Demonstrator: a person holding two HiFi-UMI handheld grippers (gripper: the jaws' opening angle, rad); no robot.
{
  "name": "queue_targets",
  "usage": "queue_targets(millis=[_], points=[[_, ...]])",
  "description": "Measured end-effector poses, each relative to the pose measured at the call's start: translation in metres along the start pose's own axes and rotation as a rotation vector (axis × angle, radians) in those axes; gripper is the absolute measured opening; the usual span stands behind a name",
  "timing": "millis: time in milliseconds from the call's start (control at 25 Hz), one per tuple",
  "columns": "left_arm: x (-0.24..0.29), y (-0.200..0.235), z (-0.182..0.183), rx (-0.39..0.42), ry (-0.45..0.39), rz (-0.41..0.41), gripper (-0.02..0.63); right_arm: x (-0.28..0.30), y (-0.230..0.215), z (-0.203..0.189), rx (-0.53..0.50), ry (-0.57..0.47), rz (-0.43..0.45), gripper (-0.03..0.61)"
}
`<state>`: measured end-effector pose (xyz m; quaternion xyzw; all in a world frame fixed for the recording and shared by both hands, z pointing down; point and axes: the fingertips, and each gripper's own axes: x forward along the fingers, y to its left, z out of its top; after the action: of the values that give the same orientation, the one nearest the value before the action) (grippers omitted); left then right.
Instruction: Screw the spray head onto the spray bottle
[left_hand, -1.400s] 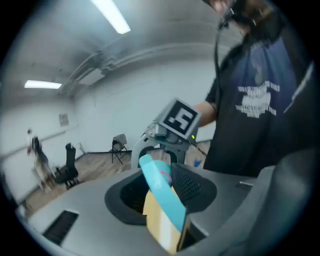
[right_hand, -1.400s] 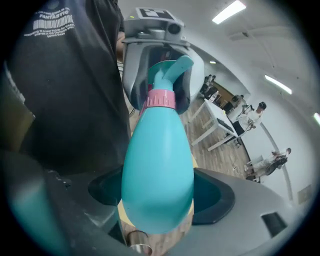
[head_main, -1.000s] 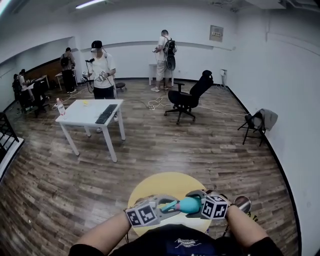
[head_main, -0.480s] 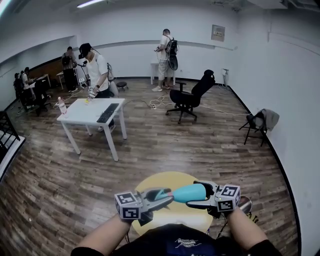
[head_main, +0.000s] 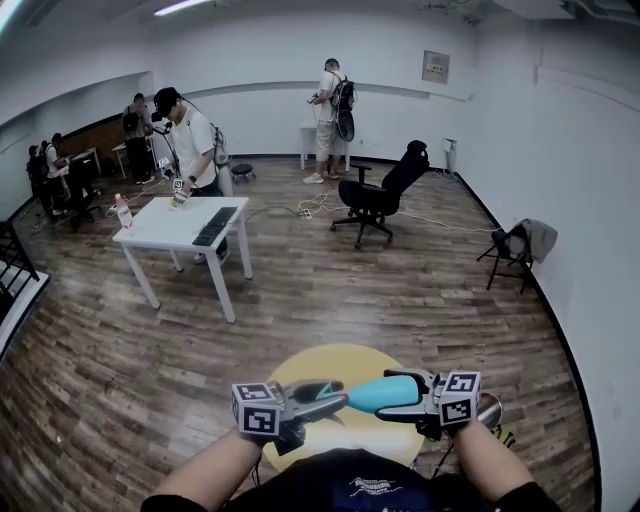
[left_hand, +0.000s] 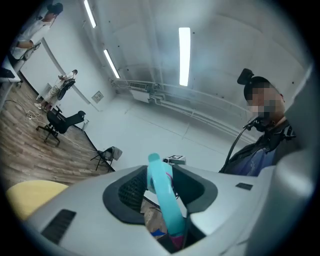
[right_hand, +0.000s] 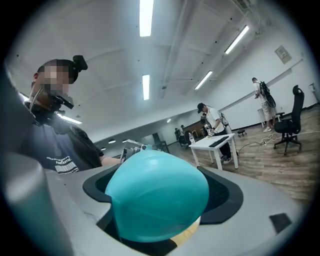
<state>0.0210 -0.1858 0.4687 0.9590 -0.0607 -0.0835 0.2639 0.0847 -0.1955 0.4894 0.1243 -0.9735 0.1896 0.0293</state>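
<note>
1. Jaws of the left gripper (head_main: 322, 402) are clamped on the spray head (left_hand: 161, 192), whose teal trigger stands up between the dark pads.
2. The right gripper (head_main: 405, 398) has the teal spray bottle (right_hand: 157, 195) by its rounded base. Its jaws have just been opening wider, and the bottle fills the gap between them with its sides against both pads.
3. The two grippers face each other, roughly level, close in front of the person's chest.
4. The bottle lies on its side in the air between them, its narrow end reaching the spray head. I cannot tell from here whether the threads have caught.
5. Below the pair sits a round yellow table (head_main: 300, 368); neither part touches it.
6. Further off on the wooden floor is a white table (head_main: 160, 232) with a black keyboard (head_main: 213, 226) on it and a person in a white shirt (head_main: 192, 140) leaning over it.
7. A black office chair (head_main: 378, 195) stands mid-room, well apart from everything else.
8. Another person with a backpack (head_main: 333, 110) stands by the far wall.
</note>
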Motion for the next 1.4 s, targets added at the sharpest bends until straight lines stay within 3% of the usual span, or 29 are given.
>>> queue_targets(millis=[120,280,360,440,520,640,680,840,960,1040,1120,1400], points=[[-0.034,0.025,0.019,-0.104,-0.124,0.087,0.229,-0.015,-0.010,-0.001,-0.007,-0.012,-0.042,0.486],[-0.118,0.089,0.039,-0.319,-0.406,0.329,0.284,-0.035,-0.031,0.001,-0.031,-0.033,-0.145,0.486],[-0.128,0.097,0.042,-0.390,-0.470,0.321,0.301,-0.038,-0.033,0.001,-0.049,-0.027,-0.163,0.486],[-0.102,0.080,0.039,-0.355,-0.397,0.235,0.326,-0.034,-0.030,-0.001,-0.062,-0.007,-0.148,0.486],[-0.058,0.056,0.019,-0.235,-0.199,0.167,0.333,-0.023,-0.021,-0.003,-0.077,0.018,-0.114,0.486],[0.002,0.019,-0.018,0.093,0.150,0.098,0.312,-0.004,-0.007,-0.003,-0.075,0.033,-0.047,0.486],[0.013,0.006,-0.021,0.216,0.211,0.069,0.201,-0.001,-0.004,-0.002,-0.056,0.023,-0.020,0.485],[0.021,-0.028,-0.023,0.576,0.337,-0.005,0.175,-0.009,0.010,-0.004,-0.006,-0.011,0.056,0.485],[0.020,-0.033,-0.030,0.731,0.423,-0.021,0.176,-0.008,0.015,-0.010,-0.033,0.023,0.061,0.483],[0.020,-0.032,-0.035,0.770,0.453,-0.021,0.178,-0.008,0.015,-0.016,-0.034,0.046,0.064,0.483],[0.021,-0.029,-0.036,0.730,0.445,-0.014,0.179,-0.010,0.014,-0.019,-0.016,0.052,0.069,0.483],[0.002,-0.011,-0.046,0.361,0.244,0.045,0.179,0.004,0.008,-0.030,0.043,0.039,0.063,0.485]])
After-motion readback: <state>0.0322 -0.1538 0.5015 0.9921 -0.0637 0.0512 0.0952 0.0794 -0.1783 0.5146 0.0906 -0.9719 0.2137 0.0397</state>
